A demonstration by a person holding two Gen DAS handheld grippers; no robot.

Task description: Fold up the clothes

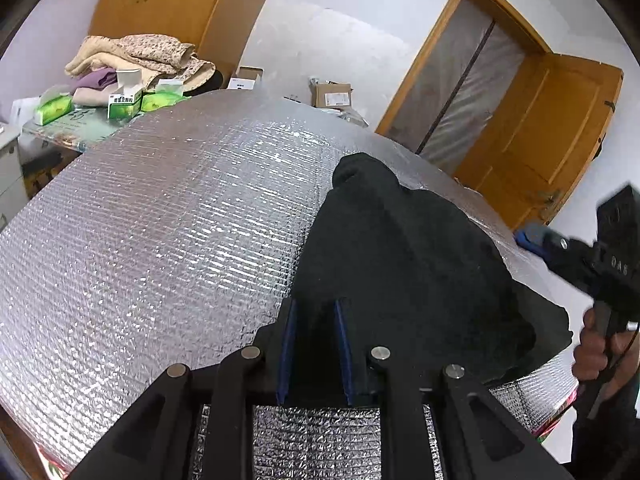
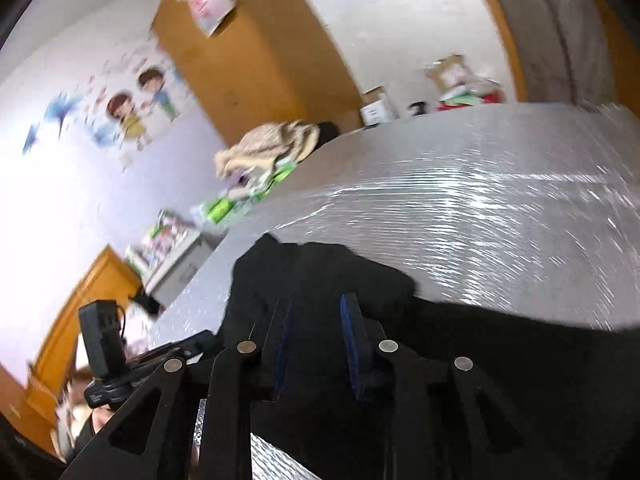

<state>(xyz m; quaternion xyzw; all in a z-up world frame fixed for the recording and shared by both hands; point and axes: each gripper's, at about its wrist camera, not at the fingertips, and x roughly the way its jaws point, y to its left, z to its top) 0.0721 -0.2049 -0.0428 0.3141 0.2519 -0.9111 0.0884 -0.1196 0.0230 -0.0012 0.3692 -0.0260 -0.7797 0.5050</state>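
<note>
A black garment [image 1: 400,248] lies crumpled on the silver foil-covered table [image 1: 160,220], toward its right side. My left gripper [image 1: 316,312] sits at the garment's near edge, and black cloth fills the gap between its blue pads [image 1: 288,344]. A hand holds my right gripper [image 1: 528,238] at the far right of the left wrist view, by the table's right edge. In the blurred right wrist view the right gripper [image 2: 316,320] hangs over the garment [image 2: 320,280], its blue pads [image 2: 352,344] apart, dark cloth behind them. The left gripper's body [image 2: 104,336] shows at lower left.
A heap of folded clothes [image 1: 140,56] and green tissue packs [image 1: 124,104] sit beyond the table's far left corner. Cardboard boxes [image 1: 332,94] stand at the back. An open wooden door [image 1: 552,132] is behind the table at right. A white cabinet [image 2: 180,264] stands left.
</note>
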